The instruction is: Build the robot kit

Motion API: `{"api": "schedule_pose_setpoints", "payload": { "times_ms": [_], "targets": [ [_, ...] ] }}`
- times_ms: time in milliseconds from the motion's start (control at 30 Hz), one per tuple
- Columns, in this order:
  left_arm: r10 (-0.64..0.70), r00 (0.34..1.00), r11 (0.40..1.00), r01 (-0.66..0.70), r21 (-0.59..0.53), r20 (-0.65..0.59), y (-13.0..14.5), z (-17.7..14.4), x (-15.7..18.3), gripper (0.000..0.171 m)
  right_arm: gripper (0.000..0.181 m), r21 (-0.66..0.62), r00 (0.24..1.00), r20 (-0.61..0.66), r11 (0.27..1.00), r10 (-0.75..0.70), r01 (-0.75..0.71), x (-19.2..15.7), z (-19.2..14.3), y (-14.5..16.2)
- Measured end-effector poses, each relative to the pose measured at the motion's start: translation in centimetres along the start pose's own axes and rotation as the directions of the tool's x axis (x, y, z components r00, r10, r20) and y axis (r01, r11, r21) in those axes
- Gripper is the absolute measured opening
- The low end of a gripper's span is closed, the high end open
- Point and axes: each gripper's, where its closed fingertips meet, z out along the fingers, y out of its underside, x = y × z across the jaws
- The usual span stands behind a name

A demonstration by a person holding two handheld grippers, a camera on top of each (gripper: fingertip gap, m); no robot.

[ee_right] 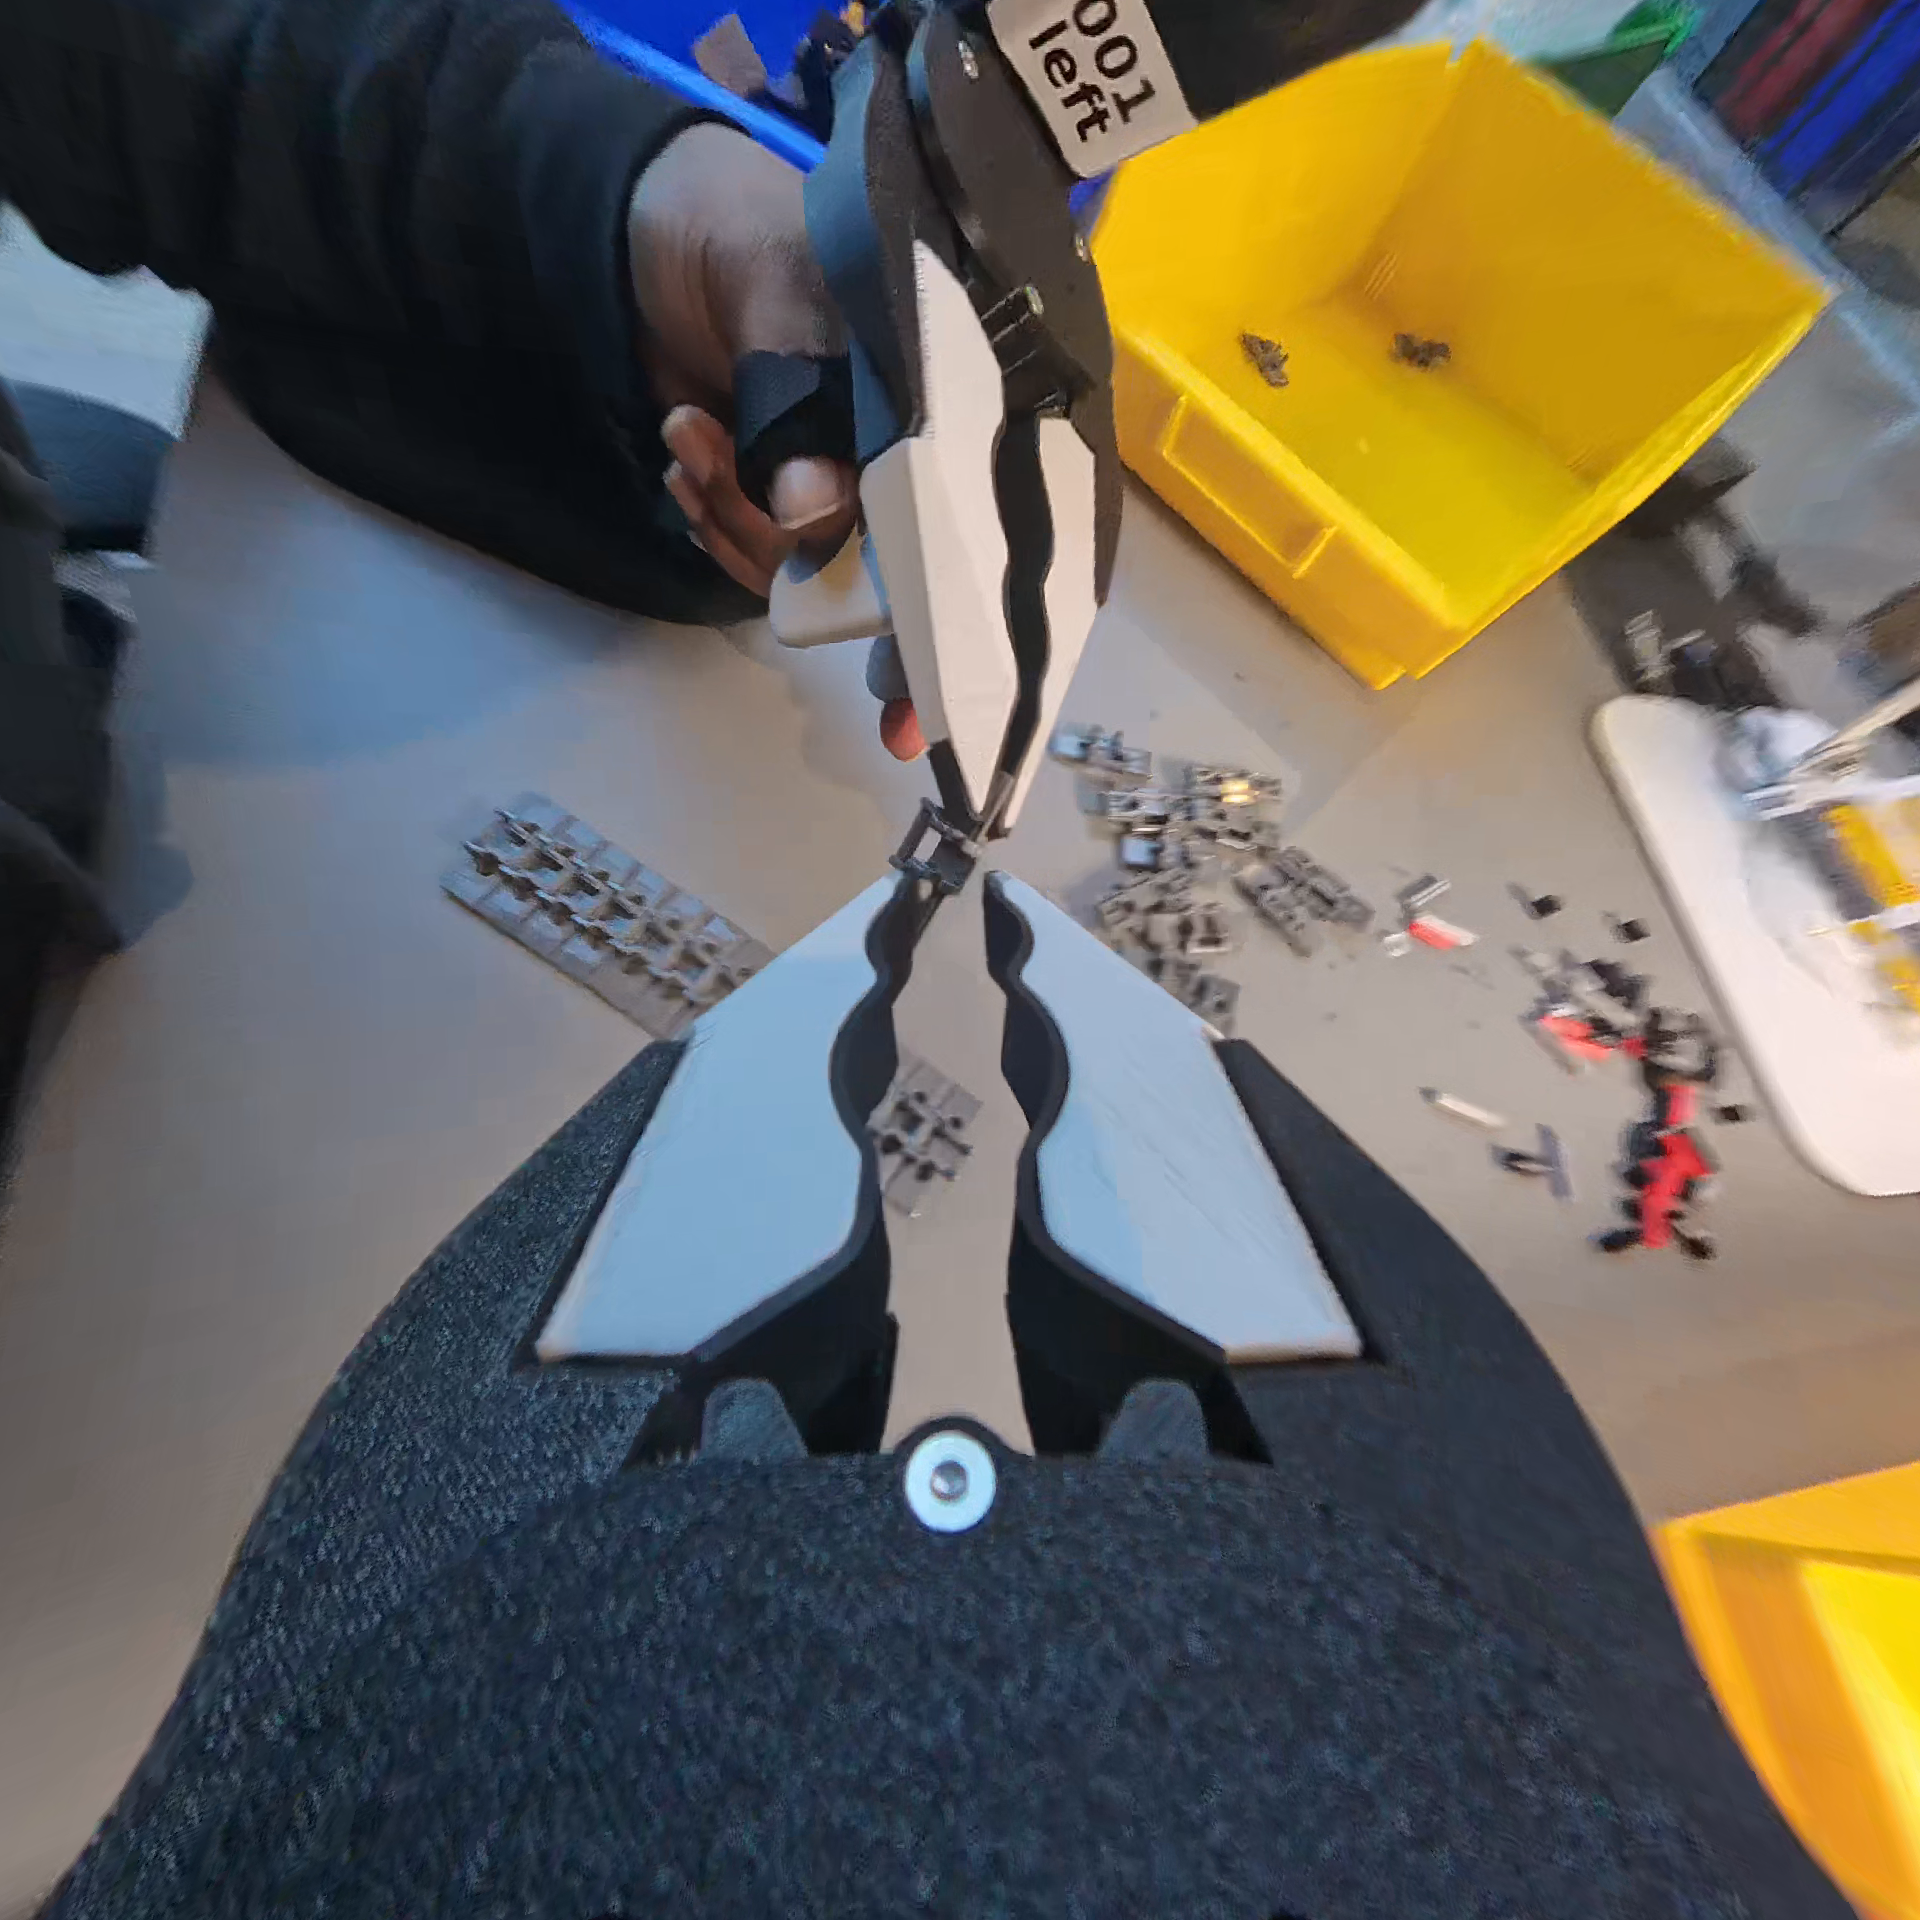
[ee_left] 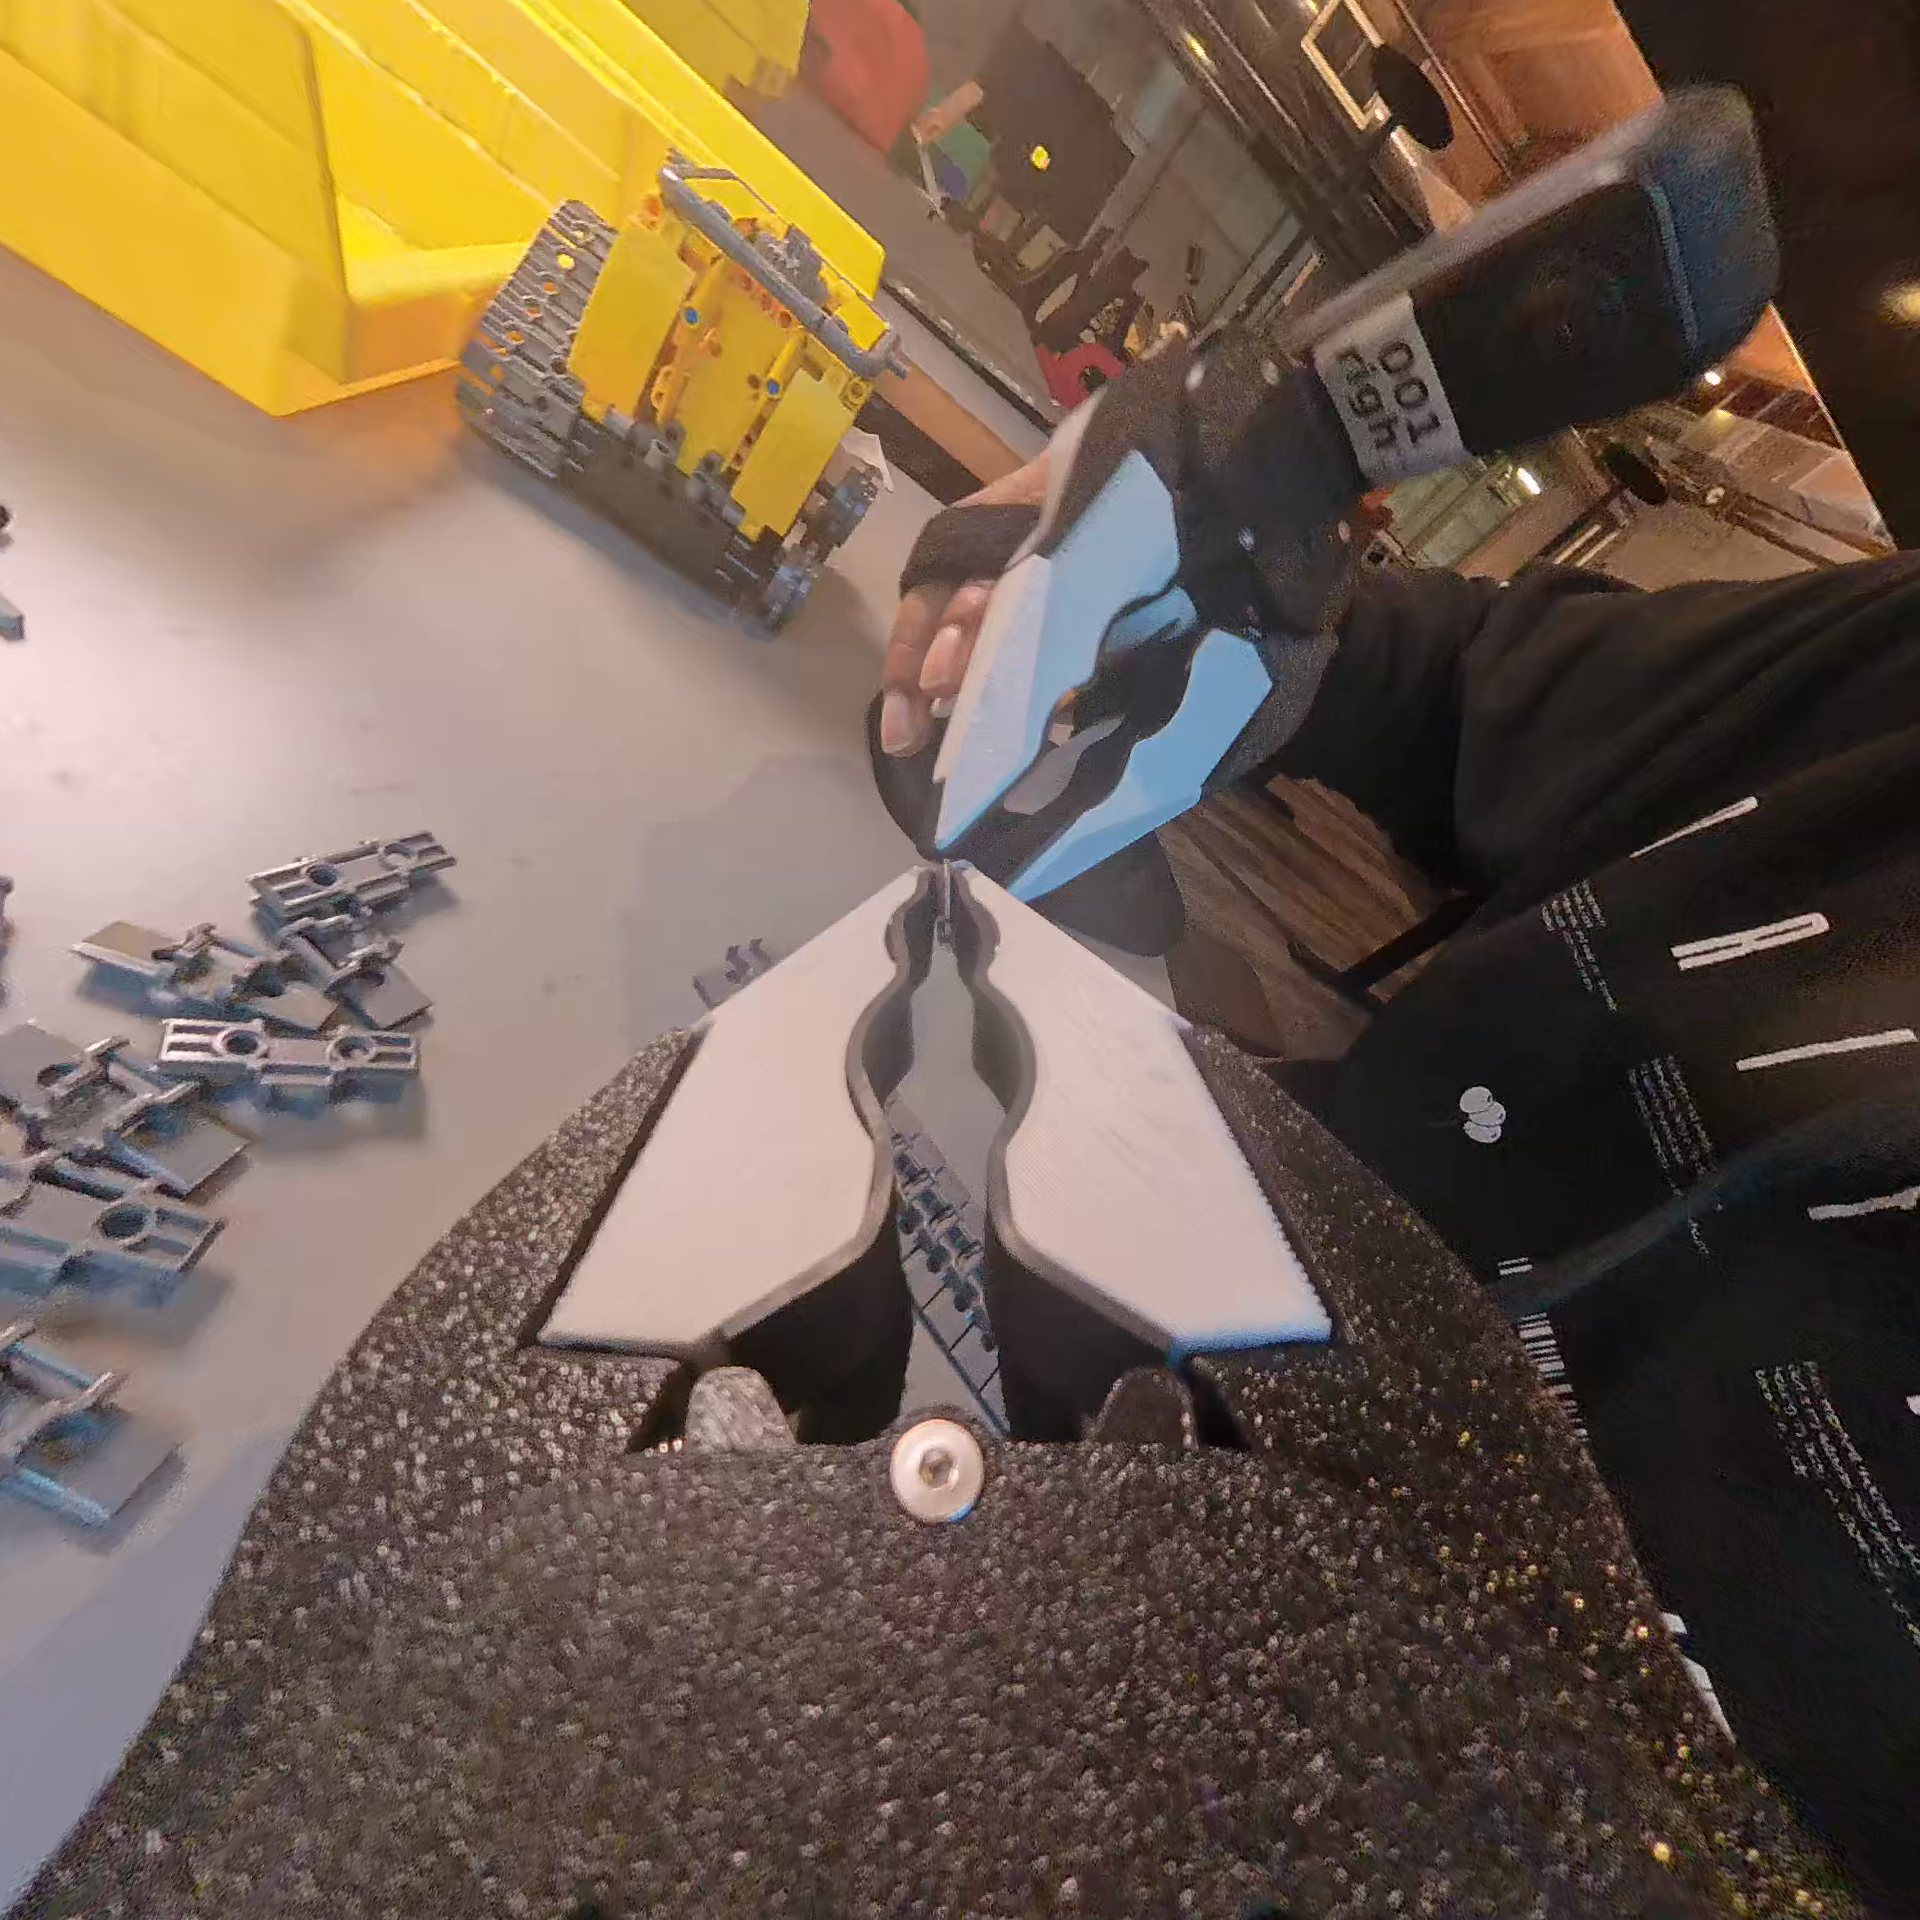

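Left wrist view: your left gripper (ee_left: pixel 943 883) pinched a small dark track link (ee_left: pixel 945 912) between its fingers; loose grey links (ee_left: pixel 260 1049) lay at 9 o'clock on the surface (ee_left: pixel 520 675).

Right wrist view: your right gripper (ee_right: pixel 940 883) had its fingers slightly spread, the link (ee_right: pixel 930 847) at their tips; a yellow bin (ee_right: pixel 1455 343) sat at 1 o'clock.
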Motion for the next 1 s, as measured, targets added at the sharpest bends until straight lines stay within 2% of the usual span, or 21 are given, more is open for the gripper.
{"api": "schedule_pose_setpoints", "payload": {
  "times_ms": [100,233,400,467,500,600,700,767,867,1000],
  "targets": [
    [0.033,0.999,0.999,-0.033,0.0,-0.043,0.0,0.4,1.2,0.002,0.022,-0.017,0.968,0.131,0.977,0.213,-0.213,-0.4,-0.5,-0.3],
    [0.074,0.996,0.997,-0.073,0.019,-0.045,-0.3,0.5,1.9,0.002,0.013,-0.027,0.903,0.259,0.938,0.341,-0.347,-1.2,-0.9,-1.0],
    [0.079,0.996,0.996,-0.077,0.037,-0.051,-0.4,0.6,2.2,0.001,0.008,-0.049,0.869,0.28,0.91,0.407,-0.411,-1.2,-0.9,-1.3],
    [0.08,0.997,0.996,-0.08,0.048,-0.011,-0.6,0.7,1.7,0.002,0.007,-0.083,0.849,0.259,0.887,0.46,-0.455,-0.7,-0.8,-0.9],
    [0.092,0.995,0.995,-0.093,0.029,0.032,-0.3,0.8,1.1,0.003,0.007,-0.127,0.835,0.24,0.868,0.496,-0.479,-0.4,-0.8,-0.2],
    [0.197,0.966,0.975,-0.175,-0.135,0.168,1.9,1.4,-0.7,0.018,0.007,-0.296,0.801,0.13,0.794,0.584,-0.531,0.9,-0.6,3.9],
    [0.317,0.91,0.917,-0.222,-0.332,0.267,4.9,2.2,-2.5,0.023,0.007,-0.404,0.739,0.09,0.703,0.668,-0.585,1.1,0.0,6.8],
    [0.382,0.88,0.871,-0.241,-0.429,0.281,6.5,2.8,-2.9,0.027,0.007,-0.453,0.722,0.074,0.668,0.688,-0.59,1.0,0.4,8.0],
    [0.449,0.849,0.816,-0.263,-0.514,0.278,8.0,3.3,-3.1,0.032,0.007,-0.496,0.708,0.077,0.643,0.702,-0.584,0.6,1.0,8.7],
    [0.494,0.823,0.78,-0.276,-0.561,0.282,8.7,3.5,-3.5,0.031,0.007,-0.53,0.708,0.068,0.627,0.703,-0.571,0.3,1.3,9.3]
  ]
}}
